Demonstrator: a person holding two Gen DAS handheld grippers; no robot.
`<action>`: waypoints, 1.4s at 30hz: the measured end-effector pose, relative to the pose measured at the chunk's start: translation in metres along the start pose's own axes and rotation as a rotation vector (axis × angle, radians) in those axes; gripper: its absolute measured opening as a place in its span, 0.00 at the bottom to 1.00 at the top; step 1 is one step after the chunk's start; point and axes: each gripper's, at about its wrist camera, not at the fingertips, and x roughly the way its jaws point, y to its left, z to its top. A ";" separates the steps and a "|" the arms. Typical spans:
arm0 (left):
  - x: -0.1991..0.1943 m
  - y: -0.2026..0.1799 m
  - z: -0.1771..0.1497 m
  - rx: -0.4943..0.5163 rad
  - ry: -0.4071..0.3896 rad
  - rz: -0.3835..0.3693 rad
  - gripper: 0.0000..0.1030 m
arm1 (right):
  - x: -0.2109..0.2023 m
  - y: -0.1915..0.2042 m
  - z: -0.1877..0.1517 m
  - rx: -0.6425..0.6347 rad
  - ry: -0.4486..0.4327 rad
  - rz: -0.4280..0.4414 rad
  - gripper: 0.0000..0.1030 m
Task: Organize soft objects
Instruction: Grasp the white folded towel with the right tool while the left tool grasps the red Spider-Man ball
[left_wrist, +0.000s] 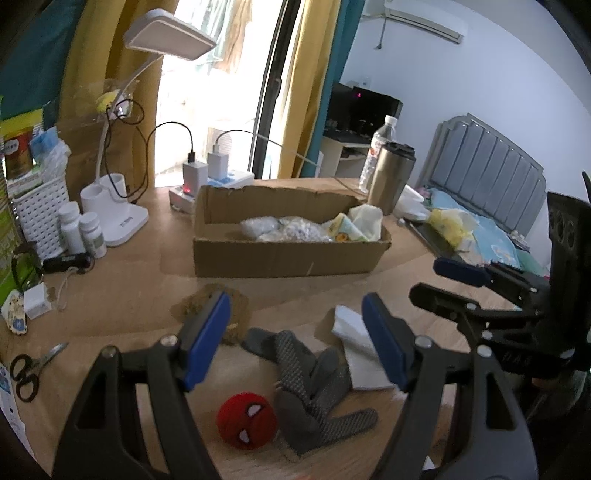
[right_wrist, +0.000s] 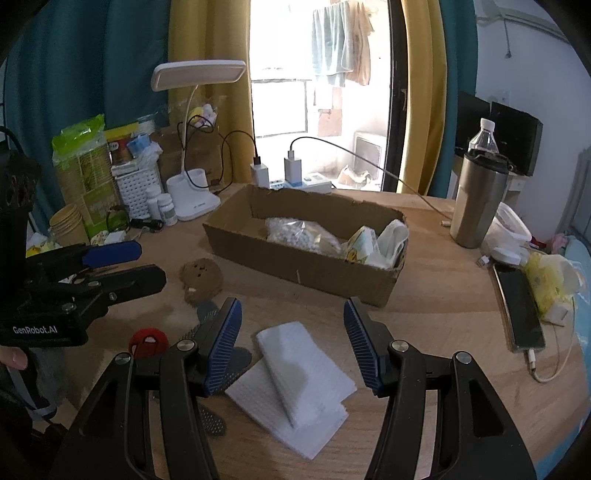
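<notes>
An open cardboard box (left_wrist: 288, 260) (right_wrist: 295, 264) stands mid-table and holds bead bags (right_wrist: 301, 236) and folded cloths (right_wrist: 384, 242). In front of it lie a brown plush (left_wrist: 236, 308) (right_wrist: 201, 278), a grey dotted glove (left_wrist: 314, 387), a red spider-face ball (left_wrist: 246, 415) (right_wrist: 147, 341) and a white folded cloth (right_wrist: 295, 376) (left_wrist: 356, 349). My left gripper (left_wrist: 295, 341) is open above the glove. My right gripper (right_wrist: 293, 345) is open above the white cloth. Each gripper shows in the other's view, the right one (left_wrist: 491, 291) and the left one (right_wrist: 85, 273).
A white desk lamp (right_wrist: 192, 199), pill bottles (left_wrist: 83, 229), chargers on a power strip (left_wrist: 205, 173), scissors (left_wrist: 31, 367) and a white basket (left_wrist: 38, 214) crowd the left and back. A steel tumbler (right_wrist: 478, 201), water bottle (right_wrist: 484, 136), phone (right_wrist: 521, 306) and tissue pack (right_wrist: 550, 284) stand right.
</notes>
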 end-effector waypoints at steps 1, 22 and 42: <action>-0.001 0.000 -0.001 0.000 -0.001 0.001 0.73 | 0.000 0.001 -0.002 -0.001 0.003 0.000 0.59; 0.013 0.015 -0.045 -0.009 0.081 0.035 0.73 | 0.028 -0.003 -0.041 0.042 0.099 0.001 0.59; 0.023 0.038 -0.068 -0.038 0.168 0.112 0.73 | 0.062 -0.014 -0.056 0.085 0.182 -0.015 0.59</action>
